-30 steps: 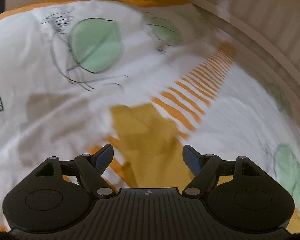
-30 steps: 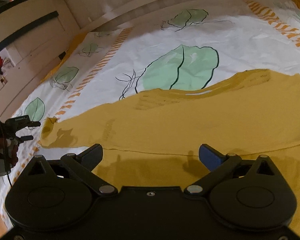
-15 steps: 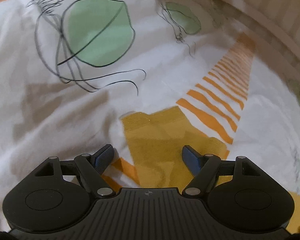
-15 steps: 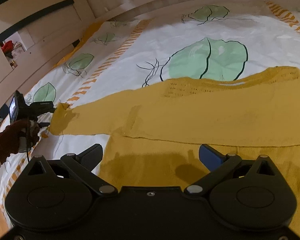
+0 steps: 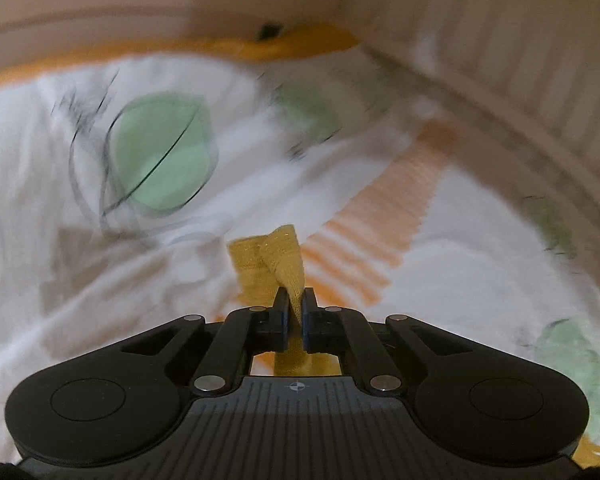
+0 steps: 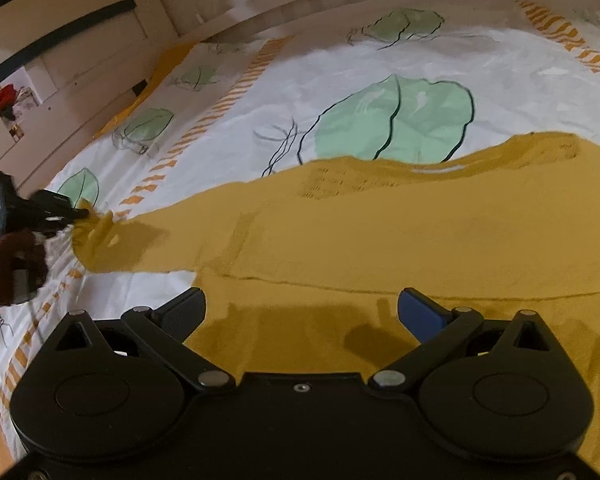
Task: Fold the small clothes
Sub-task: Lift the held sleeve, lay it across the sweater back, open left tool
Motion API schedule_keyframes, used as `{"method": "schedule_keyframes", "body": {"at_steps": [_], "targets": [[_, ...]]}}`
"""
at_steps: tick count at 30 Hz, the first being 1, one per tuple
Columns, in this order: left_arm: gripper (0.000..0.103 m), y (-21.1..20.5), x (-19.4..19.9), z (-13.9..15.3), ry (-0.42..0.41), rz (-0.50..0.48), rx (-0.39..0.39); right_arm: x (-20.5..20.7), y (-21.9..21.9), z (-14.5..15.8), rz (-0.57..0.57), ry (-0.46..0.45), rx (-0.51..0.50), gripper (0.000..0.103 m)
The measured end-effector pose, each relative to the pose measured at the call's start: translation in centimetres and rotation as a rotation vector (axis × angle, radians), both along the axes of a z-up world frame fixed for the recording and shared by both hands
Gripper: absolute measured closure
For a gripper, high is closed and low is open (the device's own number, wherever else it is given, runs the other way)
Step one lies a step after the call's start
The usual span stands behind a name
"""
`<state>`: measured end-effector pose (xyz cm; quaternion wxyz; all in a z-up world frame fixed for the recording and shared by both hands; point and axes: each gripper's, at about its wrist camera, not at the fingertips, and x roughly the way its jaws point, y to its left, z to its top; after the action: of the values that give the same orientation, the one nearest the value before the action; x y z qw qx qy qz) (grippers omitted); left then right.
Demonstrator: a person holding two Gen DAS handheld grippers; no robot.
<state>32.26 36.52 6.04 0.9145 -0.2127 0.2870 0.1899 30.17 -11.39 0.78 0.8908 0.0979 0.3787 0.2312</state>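
Note:
A mustard-yellow knitted sweater (image 6: 380, 240) lies spread flat on the bed, one long sleeve (image 6: 148, 236) stretched out to the left. My left gripper (image 5: 295, 312) is shut on the sleeve's cuff (image 5: 280, 260), which bunches up between the pads and is lifted off the cover. The right wrist view shows that same left gripper (image 6: 82, 214) at the far left, pinching the cuff. My right gripper (image 6: 300, 312) hovers open over the sweater's body with nothing between its fingers.
The bed cover (image 6: 340, 72) is white with green leaf prints and orange striped bands. A pale ribbed bed frame (image 5: 520, 80) curves along the far side. A person's hand (image 6: 4, 264) in a dark sleeve holds the left gripper. Wooden furniture (image 6: 60, 40) stands to the left.
My left gripper has gone from open around the cuff to shut on it and has lifted it off the cover. The right gripper has barely moved and stays open.

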Motion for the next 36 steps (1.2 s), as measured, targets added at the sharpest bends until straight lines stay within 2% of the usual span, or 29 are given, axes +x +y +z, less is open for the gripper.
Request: {"method": "schedule_keyframes", "body": {"at_steps": [7,12,16,19,21,27,33,34,35,36], "targets": [[0.098,-9.0,-0.5,7.4,-0.113,-0.159,0.038,0.4,-2.0,0.6,-0.062,0.016,-0.023,0.001],[0.098,-16.9,0.5,9.5,-0.156,-0.287,0.011,0.9,-4.2,1.0,-0.095,0.038,-0.047,0.001],[0.098,-24.0,1.4,8.9,-0.165,-0.4,0.02,1.2,-6.5,1.5,-0.163,0.048,-0.056,0.001],[0.098,-28.6,2.0,7.4,-0.161,-0.463,-0.023,1.5,-8.7,1.7,-0.22,0.066,-0.045,0.001],[0.098,-31.7,2.4,6.0,-0.153,-0.493,-0.049,1.7,-10.2,1.8,-0.259,0.072,-0.039,0.001],[0.097,-39.7,3.1,1.2,-0.094,-0.586,-0.051,2.4,-13.8,2.0,-0.359,0.091,-0.02,0.001],[0.094,-43.3,3.2,-1.6,-0.01,-0.707,-0.068,2.8,-16.0,1.8,-0.417,0.112,-0.011,0.001],[0.091,-43.5,2.9,-1.5,-0.002,-0.729,-0.07,2.8,-16.1,1.7,-0.421,0.112,-0.013,0.001],[0.081,-43.5,2.4,-1.3,-0.004,-0.747,-0.067,2.9,-16.2,1.7,-0.422,0.112,-0.015,0.001],[0.076,-43.0,2.0,-1.1,-0.019,-0.769,-0.058,2.9,-16.2,1.7,-0.424,0.112,-0.016,0.001]]}}
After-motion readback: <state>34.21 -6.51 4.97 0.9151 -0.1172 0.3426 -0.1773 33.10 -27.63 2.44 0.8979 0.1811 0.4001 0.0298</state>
